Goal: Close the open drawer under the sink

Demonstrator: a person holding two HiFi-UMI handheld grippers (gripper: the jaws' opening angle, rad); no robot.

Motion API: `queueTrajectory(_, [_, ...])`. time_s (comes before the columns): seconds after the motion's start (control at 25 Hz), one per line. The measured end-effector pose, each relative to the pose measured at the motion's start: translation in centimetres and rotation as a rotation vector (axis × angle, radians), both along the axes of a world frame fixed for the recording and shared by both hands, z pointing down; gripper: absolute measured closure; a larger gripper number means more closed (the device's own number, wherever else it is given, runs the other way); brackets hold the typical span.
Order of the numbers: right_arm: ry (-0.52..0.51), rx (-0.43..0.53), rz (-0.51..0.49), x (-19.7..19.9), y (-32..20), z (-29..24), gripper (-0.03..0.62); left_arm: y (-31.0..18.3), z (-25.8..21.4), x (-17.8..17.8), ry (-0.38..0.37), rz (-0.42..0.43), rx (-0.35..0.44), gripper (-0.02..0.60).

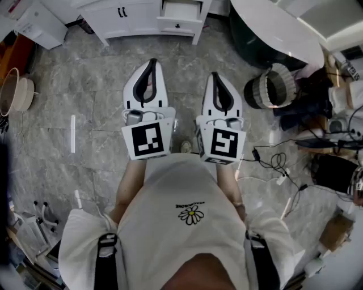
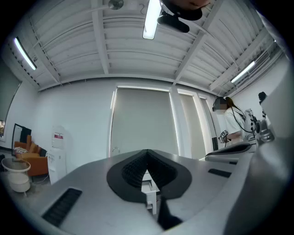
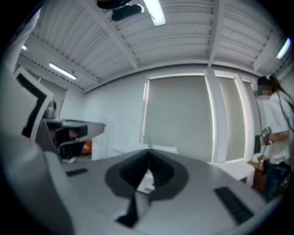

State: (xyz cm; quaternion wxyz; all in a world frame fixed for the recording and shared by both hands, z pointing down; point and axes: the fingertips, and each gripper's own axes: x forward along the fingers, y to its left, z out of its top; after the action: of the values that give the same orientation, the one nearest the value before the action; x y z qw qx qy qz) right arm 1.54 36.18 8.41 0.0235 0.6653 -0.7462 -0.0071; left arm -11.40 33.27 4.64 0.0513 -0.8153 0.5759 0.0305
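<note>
Where the person's white shirt (image 1: 187, 226) ends, the listing runs outward:

1. Left gripper (image 1: 152, 61): held approx. level, jaws pressed together, nothing betw. them.
2. Right gripper (image 1: 216, 74): just beside the left, same heading, jaws likewise closed & empty.
3. Grey tiled floor (image 1: 85, 85): lies betw. grippers & cabinet. Cables (image 1: 272, 161) and a round basket (image 1: 271, 88) sit off to the right.
4. White cabinet (image 1: 136, 20): at the far edge of the head view, well apart from both grippers.
5. Drawer (image 1: 180, 14): in the cabinet's right part, pulled out, standing open, roughly straight ahead betw. the two grippers. Neither gripper touches it.
</note>
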Motion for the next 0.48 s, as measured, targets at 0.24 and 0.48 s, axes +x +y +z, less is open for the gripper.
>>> queueTrajectory(0.24, [0.034, -0.014, -0.016, -0.4, -0.6, 0.3, 0.565, -0.5, 0.2, -0.5, 0.011, -0.008, -0.001, 0.561])
queueTrajectory(0.48, [0.039, -0.034, -0.023, -1.0, -0.8, 0.8, 0.565, -0.7, 0.7, -1.6, 0.016, -0.018, -0.011, 0.561])
